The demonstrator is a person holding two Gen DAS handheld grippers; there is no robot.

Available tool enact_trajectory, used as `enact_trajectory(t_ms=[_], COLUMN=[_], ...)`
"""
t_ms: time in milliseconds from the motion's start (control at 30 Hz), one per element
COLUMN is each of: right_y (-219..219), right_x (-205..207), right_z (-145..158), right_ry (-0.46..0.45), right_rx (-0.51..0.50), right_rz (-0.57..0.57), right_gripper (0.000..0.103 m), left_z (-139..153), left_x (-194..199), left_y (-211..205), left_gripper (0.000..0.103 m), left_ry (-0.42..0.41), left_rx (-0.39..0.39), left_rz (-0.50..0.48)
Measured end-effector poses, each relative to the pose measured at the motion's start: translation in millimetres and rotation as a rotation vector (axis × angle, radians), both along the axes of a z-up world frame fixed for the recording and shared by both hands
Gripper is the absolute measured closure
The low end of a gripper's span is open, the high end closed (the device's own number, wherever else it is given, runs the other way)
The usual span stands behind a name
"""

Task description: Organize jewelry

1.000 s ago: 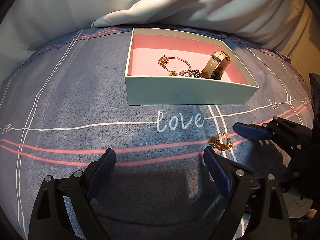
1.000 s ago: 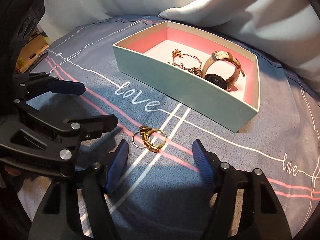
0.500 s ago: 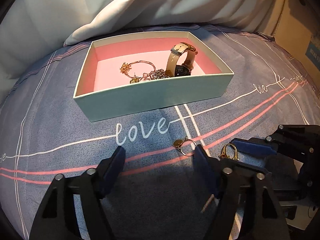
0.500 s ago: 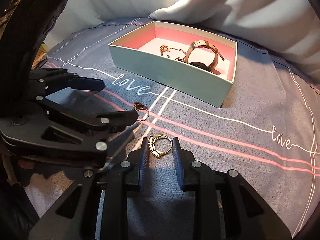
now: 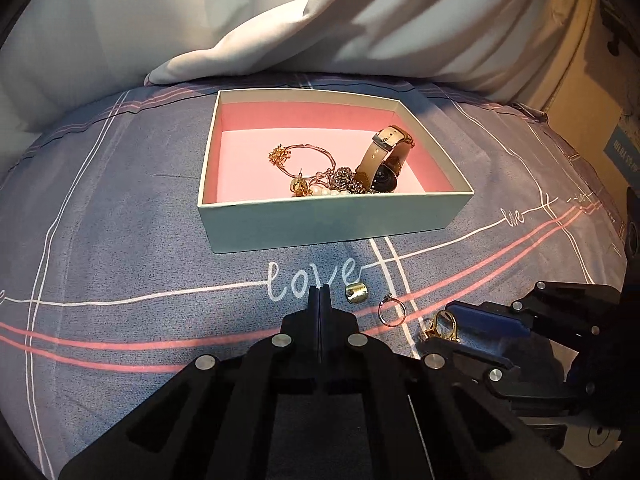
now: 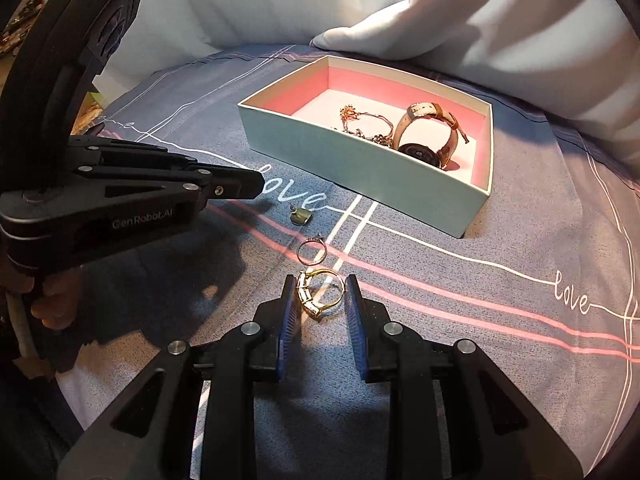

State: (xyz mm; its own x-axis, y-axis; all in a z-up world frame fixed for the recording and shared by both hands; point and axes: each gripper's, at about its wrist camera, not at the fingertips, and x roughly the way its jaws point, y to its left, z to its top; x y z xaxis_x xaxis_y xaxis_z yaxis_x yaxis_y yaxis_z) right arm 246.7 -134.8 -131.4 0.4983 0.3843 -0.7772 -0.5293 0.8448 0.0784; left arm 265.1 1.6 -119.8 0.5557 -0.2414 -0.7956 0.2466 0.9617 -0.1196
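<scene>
Bed: I work over a blue-grey sheet [image 5: 120,240] with white and pink lines and the word "love" on it; a white quilt [image 5: 280,32] is heaped behind.
Box: a pale green box [image 5: 332,220] with a pink inside sits on the sheet beyond both my claws.
Box contents: a watch [image 6: 428,136] with a tan strap stands on edge at the right; a thin rose-gold bangle [image 5: 304,156] and a tangle of small pieces lie beside it.
My left claw [image 5: 319,294]: fingers pressed flat together, nothing between them, tip over the "love" lettering.
My right claw [image 6: 320,300]: fingers drawn in on either side of the gold ring [image 6: 320,294]; both pads seem to touch it, and it stands tilted on the sheet.
Loose on the sheet: a thin ring [image 6: 312,249] with a small stone lies just ahead of the gold ring; a small gold clip-like piece [image 5: 357,293] lies near my left claw tip.
</scene>
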Motion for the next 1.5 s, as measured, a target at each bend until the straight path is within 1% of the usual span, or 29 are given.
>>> enact_trajectory(t_ms=[67, 100, 167, 200, 233, 300, 367, 400, 433, 533, 600, 700, 833, 933, 1033, 1200, 1500], right_y=[0, 0, -1, -3, -3, -4, -4, -4, -4, -4, -3, 0, 6, 7, 10, 17, 15], right_x=[-1, -1, -1, -3, -3, -2, -1, 0, 0, 1, 4, 15, 39, 57, 76, 108, 114], right_z=[1, 0, -1, -2, -3, -6, -7, -7, -7, -3, 3, 21, 53, 69, 81, 85, 76], right_ry=[-0.001, 0.002, 0.009, 0.014, 0.022, 0.028, 0.035, 0.033, 0.033, 0.020, 0.006, -0.036, -0.112, -0.140, -0.150, -0.135, -0.112], right_rx=[-0.001, 0.000, 0.001, 0.001, 0.000, -0.003, -0.003, -0.003, 0.000, 0.004, 0.001, 0.010, 0.019, 0.024, 0.029, -0.001, -0.012], right_rz=[0.000, -0.001, -0.003, -0.003, -0.003, -0.006, -0.007, -0.009, -0.009, -0.011, -0.009, -0.007, -0.009, -0.024, -0.045, -0.075, -0.094], right_gripper=[0.078, 0.078, 0.078, 0.078, 0.078, 0.078, 0.078, 0.078, 0.078, 0.078, 0.078, 0.078, 0.078, 0.078, 0.078, 0.078, 0.078], left_z=[-1, -2, -4, -5, -5, -8, -13, -17, -21, -18, -8, 16, 52, 74, 86, 92, 84], left_x=[1, 2, 3, 4, 5, 10, 16, 19, 22, 21, 21, 22, 31, 42, 58, 86, 104], left_y=[-3, -5, -12, -15, -18, -25, -29, -29, -27, -20, -13, -7, -2, -1, -2, -6, -8], left_gripper=[0.102, 0.100, 0.079, 0.062, 0.060, 0.060, 0.078, 0.097, 0.099, 0.099, 0.099, 0.099, 0.099, 0.099, 0.099, 0.099, 0.099], left_ry=[0.008, 0.013, 0.004, -0.004, -0.012, -0.014, -0.009, 0.009, 0.026, 0.023, 0.011, -0.034, -0.104, -0.150, -0.169, -0.156, -0.118], left_rx=[0.005, 0.013, 0.027, 0.035, 0.043, 0.060, 0.085, 0.088, 0.081, 0.052, 0.023, 0.009, -0.012, -0.010, -0.011, -0.015, -0.019], left_rz=[-0.007, -0.016, -0.030, -0.030, -0.036, -0.066, -0.074, -0.073, -0.069, -0.057, -0.045, -0.032, -0.019, -0.005, 0.008, 0.035, 0.069])
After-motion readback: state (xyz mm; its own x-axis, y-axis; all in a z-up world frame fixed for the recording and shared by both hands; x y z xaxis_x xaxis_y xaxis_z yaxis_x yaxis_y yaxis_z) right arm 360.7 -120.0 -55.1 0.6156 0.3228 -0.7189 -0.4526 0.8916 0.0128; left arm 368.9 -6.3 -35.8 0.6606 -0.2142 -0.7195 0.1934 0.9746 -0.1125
